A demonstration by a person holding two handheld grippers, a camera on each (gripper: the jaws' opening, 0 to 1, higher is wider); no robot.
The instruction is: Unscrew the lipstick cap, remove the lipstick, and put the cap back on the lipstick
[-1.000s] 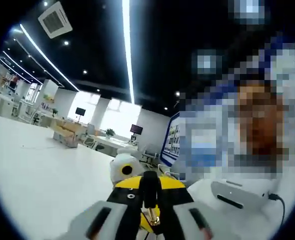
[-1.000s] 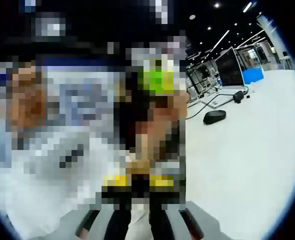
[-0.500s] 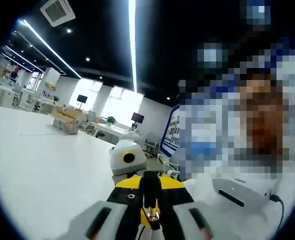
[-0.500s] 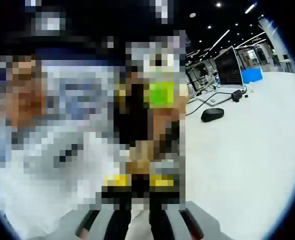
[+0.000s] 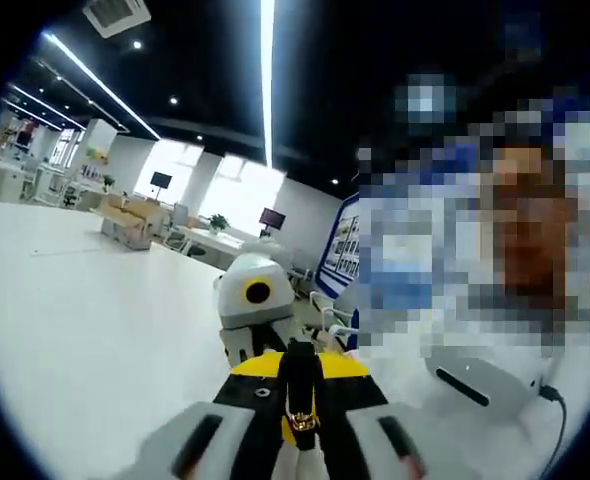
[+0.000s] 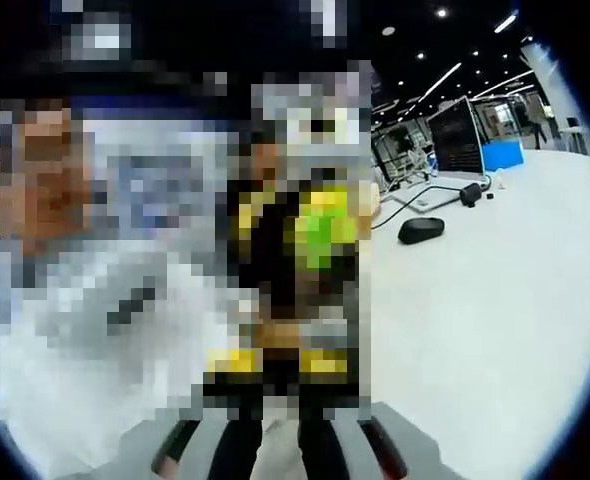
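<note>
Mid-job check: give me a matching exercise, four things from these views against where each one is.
Things:
1. lipstick
2. mouse
3. light strip
4. monitor

Places:
A. on the ceiling
B. between the jaws of the left claw
C. upright, behind the mouse
D. lying on the white table

Pairs: 1-B, 2-D, 3-A, 4-C
</note>
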